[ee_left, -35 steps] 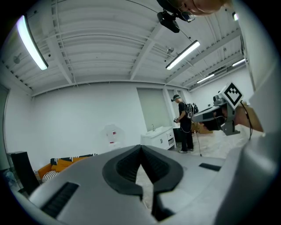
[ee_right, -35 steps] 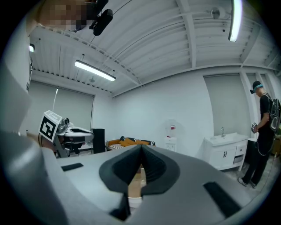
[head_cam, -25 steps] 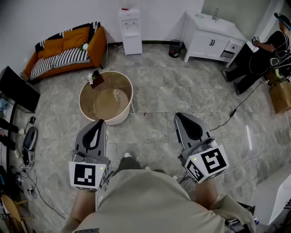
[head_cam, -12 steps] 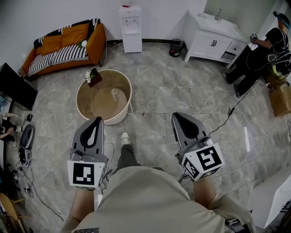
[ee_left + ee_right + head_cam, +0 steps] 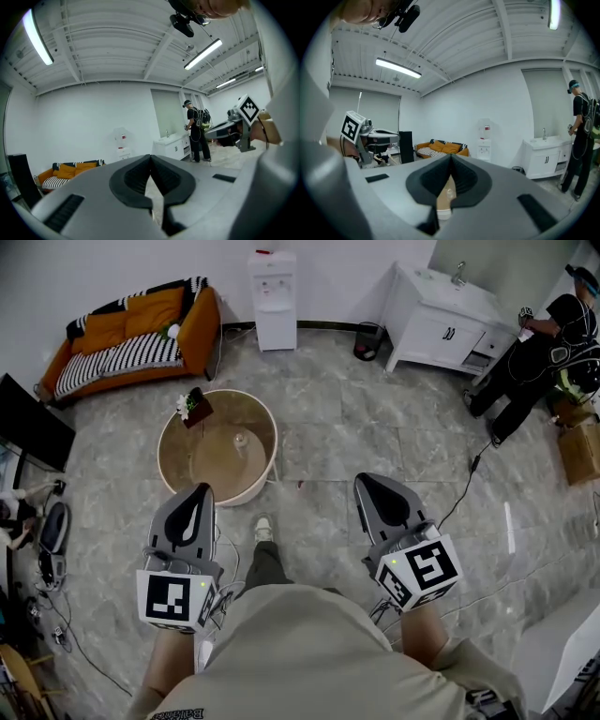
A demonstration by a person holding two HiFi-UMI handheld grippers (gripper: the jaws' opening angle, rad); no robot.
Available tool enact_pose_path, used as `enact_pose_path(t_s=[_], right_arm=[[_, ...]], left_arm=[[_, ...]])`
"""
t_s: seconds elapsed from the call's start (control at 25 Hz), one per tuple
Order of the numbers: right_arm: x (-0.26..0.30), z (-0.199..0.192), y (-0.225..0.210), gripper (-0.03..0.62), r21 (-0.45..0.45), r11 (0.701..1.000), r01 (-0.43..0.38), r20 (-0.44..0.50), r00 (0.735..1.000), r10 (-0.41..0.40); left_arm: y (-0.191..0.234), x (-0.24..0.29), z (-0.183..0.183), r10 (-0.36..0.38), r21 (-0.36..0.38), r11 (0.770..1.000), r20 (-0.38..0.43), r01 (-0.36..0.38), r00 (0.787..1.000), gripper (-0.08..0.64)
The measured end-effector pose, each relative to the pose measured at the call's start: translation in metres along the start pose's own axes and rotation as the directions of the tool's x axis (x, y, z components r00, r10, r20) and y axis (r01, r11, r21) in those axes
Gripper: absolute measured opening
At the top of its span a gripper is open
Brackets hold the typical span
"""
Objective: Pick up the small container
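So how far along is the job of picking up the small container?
Done: nothing; the container stands untouched on the round table. In hand: nothing; the left gripper and right gripper are both shut and empty, held short of the table. Left: probably step closer, open one gripper, close it on the container and lift.
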State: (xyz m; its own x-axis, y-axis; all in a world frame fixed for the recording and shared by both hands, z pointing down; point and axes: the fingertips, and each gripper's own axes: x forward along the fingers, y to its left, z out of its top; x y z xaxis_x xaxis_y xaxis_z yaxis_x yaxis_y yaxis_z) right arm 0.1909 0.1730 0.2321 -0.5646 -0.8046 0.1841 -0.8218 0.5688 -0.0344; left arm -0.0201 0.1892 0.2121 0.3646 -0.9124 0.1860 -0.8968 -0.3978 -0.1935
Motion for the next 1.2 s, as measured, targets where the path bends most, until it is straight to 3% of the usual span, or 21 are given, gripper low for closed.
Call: enact_pose_path(t_s=[0.32,0.68,0.88,1.2], right_arm=[[0.094,0.033,-0.019,-0.004,0.092,0.996,-0.005,0.024,1.000,0.003],[0.217,0.067,-0.020,-0.003,0.045,0.998,0.052,-0.012,0.999,-0.052],[0.272,0.081,-0.025,-0.003,0.040,0.995,0.091,-0.013,0.996,-0.090],[0.310,0.091,-0.038,-0.003,0.037,0.988,0.148,-0.015,0.989,-0.148]], left_arm=[[0.073,0.074,0.000,-0.028,-0.002,1.000,-0.026,0.028,0.999,0.005],[0.182,0.154,0.008,-0.074,-0.038,0.997,-0.010,0.074,0.997,0.005],[0.228,0.194,0.010,-0.104,-0.011,0.995,0.005,0.104,0.995,0.005],[0.257,0.238,0.004,-0.154,-0.005,0.988,0.014,0.154,0.988,0.005]])
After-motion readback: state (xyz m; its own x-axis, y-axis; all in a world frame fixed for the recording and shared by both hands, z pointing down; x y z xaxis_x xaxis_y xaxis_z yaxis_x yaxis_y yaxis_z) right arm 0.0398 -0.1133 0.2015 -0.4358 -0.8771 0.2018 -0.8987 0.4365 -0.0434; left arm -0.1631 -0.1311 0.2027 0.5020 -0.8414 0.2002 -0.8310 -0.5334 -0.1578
